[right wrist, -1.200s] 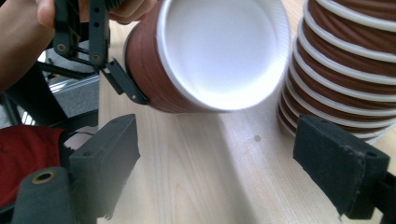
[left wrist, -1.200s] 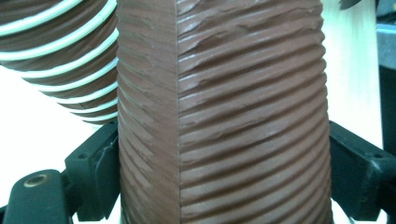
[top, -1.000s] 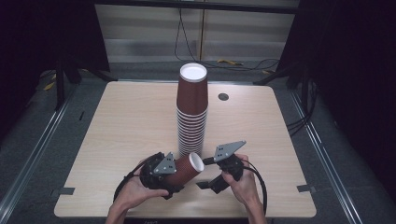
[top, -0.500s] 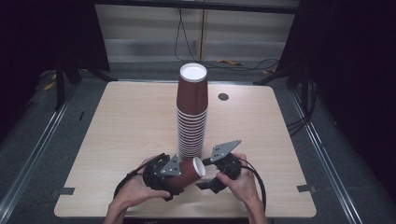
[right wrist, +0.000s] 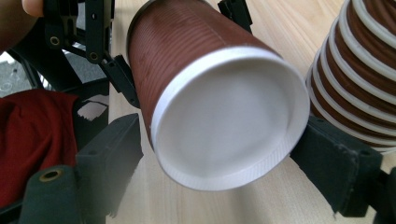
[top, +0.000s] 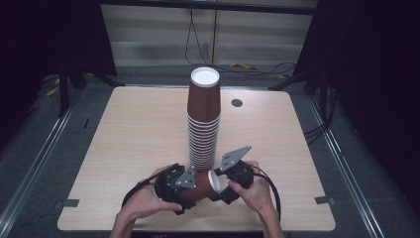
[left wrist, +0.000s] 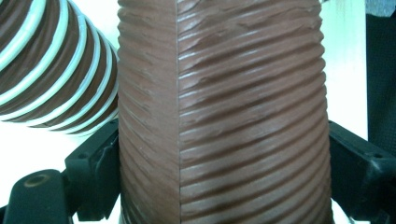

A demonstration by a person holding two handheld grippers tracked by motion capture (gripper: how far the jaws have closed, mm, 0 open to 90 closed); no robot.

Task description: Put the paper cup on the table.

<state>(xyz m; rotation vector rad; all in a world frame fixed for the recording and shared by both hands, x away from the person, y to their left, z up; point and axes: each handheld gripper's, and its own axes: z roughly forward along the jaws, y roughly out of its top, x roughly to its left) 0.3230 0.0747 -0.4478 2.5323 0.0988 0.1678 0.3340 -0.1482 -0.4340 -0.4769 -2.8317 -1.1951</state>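
In the high view, you hold a single brown ribbed paper cup (top: pixel 203 181) on its side just above the near edge of the wooden table (top: pixel 133 139), right in front of the tall stack of brown paper cups (top: pixel 203 119). Your left gripper (top: pixel 184 184) clamps the cup's body, and your right gripper (top: pixel 224 182) sits at the cup's white-rimmed end, just beside the foot of the stack.

In the left gripper view, the cup (left wrist: pixel 224 116) stands between the 2 black jaws, which press against its ribbed wall on both sides. The stack (left wrist: pixel 51 65) lies at the upper left, just beside the cup.

In the right gripper view, the cup's white end (right wrist: pixel 229 121) faces the camera, between the 2 jaws. They stand spread on either side of the rim; I cannot tell whether they touch it. The left gripper (right wrist: pixel 121 70) grips the cup farther back. The stack (right wrist: pixel 359 74) rises at the right.
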